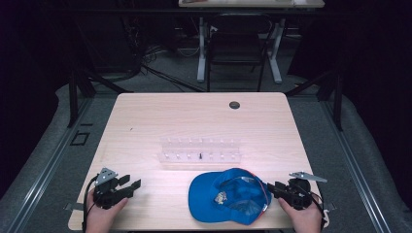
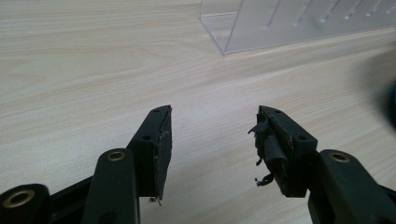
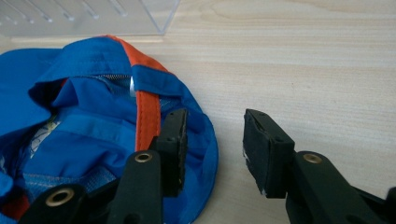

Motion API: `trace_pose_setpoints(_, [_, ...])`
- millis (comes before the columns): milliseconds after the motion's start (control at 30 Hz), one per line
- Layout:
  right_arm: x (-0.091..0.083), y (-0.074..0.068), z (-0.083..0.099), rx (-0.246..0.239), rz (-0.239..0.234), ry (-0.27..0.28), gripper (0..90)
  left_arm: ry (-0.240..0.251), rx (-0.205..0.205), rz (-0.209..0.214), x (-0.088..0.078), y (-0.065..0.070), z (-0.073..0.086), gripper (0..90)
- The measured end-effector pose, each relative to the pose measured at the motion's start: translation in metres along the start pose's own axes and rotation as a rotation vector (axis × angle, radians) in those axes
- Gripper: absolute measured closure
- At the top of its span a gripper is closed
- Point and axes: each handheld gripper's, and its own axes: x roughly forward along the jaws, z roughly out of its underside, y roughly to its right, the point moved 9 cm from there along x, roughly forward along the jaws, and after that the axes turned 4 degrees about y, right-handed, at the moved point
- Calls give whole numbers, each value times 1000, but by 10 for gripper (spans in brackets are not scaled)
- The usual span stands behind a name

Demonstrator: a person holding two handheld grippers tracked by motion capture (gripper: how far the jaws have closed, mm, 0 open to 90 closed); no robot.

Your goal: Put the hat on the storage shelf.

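A: Lying upside down at six o'clock on the table (image 1: pixel 145 116), the blue cap (image 1: pixel 228 194) shows its hollow lining; its brim points toward nine o'clock, long axis running nine to three.

B: Material?

A: Soft blue cloth with an orange band and a pale label inside. At twelve o'clock from it stands a clear plastic rack (image 1: pixel 200 149), ridged with small pegs.

B: And the tools?

A: The right gripper (image 1: pixel 273 188) at three o'clock is spread, one jaw over the cap's edge. The left gripper (image 1: pixel 132 184) at nine o'clock gapes, grasping nothing, over pale wood grain.
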Motion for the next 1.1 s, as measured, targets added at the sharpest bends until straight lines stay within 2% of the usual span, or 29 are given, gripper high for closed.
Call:
trace_pose_setpoints(167, [-7, -8, -4, 28, 9, -80, 629, 5, -9, 2, -3, 0, 1, 467])
trace_pose_setpoints(200, [-7, -8, -4, 28, 9, -80, 629, 5, -9, 2, -3, 0, 1, 466])
trace_pose_setpoints(233, [-8, -8, -5, 18, 16, -100, 629, 2, -10, 1, -3, 0, 1, 466])
trace_pose_setpoints(267, [-8, -8, -5, 4, 40, -149, 628, 1, -8, 2, -3, 0, 1, 466])
trace_pose_setpoints(333, [-8, -8, -6, -1, 42, -161, 628, -4, -2, 3, -3, 0, 1, 466])
trace_pose_setpoints(367, [-6, -8, -7, 15, 35, -206, 625, -4, -2, 4, -2, 1, 1, 466])
trace_pose_setpoints(400, [-6, -8, -7, 15, 35, -206, 625, -4, -2, 4, -2, 1, 1, 466])
trace_pose_setpoints(433, [-5, -7, -8, 22, 34, -251, 625, -6, -1, 3, -2, 1, 1, 466])
trace_pose_setpoints(500, [-4, -7, -8, 24, 36, -271, 621, -9, 4, 8, -1, 2, 2, 467])
trace_pose_setpoints(567, [-3, -5, -6, 21, 56, -354, 619, -18, 9, 7, -1, 3, 2, 466])
trace_pose_setpoints(600, [-3, -5, -6, 21, 56, -354, 619, -18, 9, 7, -1, 3, 2, 466])
trace_pose_setpoints(700, [1, -4, -4, 46, 52, -412, 616, -19, 9, 9, -1, 3, 2, 466])
trace_pose_setpoints(900, [5, -5, -5, 78, 46, -447, 625, -16, 6, 8, -1, 2, 2, 466])
trace_pose_setpoints(967, [7, -6, -3, 85, 50, -481, 647, -21, 7, 8, -1, 2, 3, 466])
trace_pose_setpoints(1100, [10, -5, -2, 102, 57, -493, 661, -22, 8, 4, 0, 2, 3, 467])
